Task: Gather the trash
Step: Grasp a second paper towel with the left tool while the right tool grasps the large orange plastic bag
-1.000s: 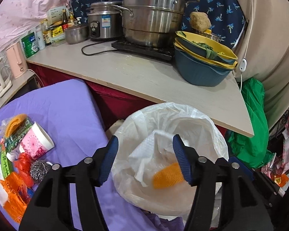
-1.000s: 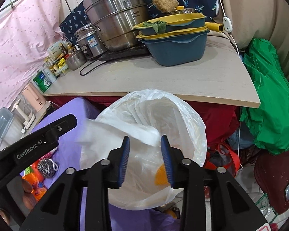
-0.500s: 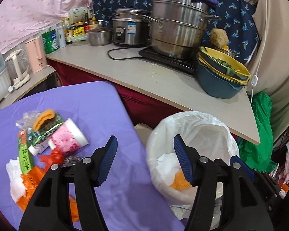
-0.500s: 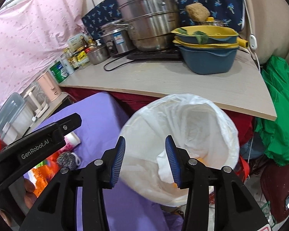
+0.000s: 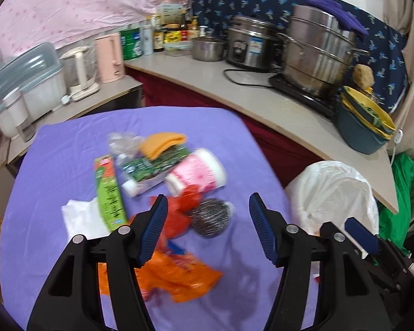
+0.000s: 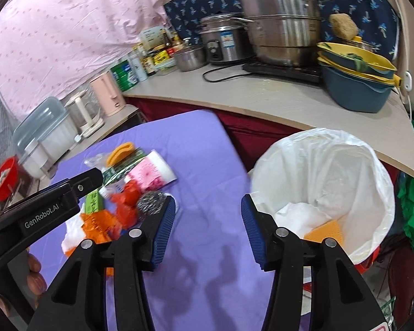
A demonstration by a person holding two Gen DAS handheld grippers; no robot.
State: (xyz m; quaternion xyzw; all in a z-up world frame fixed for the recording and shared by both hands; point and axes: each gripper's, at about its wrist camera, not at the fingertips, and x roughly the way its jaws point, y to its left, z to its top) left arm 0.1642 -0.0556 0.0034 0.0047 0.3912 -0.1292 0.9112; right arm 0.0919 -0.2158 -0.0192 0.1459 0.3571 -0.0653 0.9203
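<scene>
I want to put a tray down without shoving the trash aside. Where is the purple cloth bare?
The purple cloth lies bare between the steel scourer and the white bin bag, and along its far edge behind the orange sponge. It is crowded on the left, around the pink cup, green box and orange wrapper.

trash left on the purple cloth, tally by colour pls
Orange: 2, mesh scrubber, wrapper
Green: 2, flat box, bottle label
Red: 1, crumpled bag
Pink: 1, paper cup
Silver: 1, steel wool
White: 1, tissue
Total: 8
</scene>
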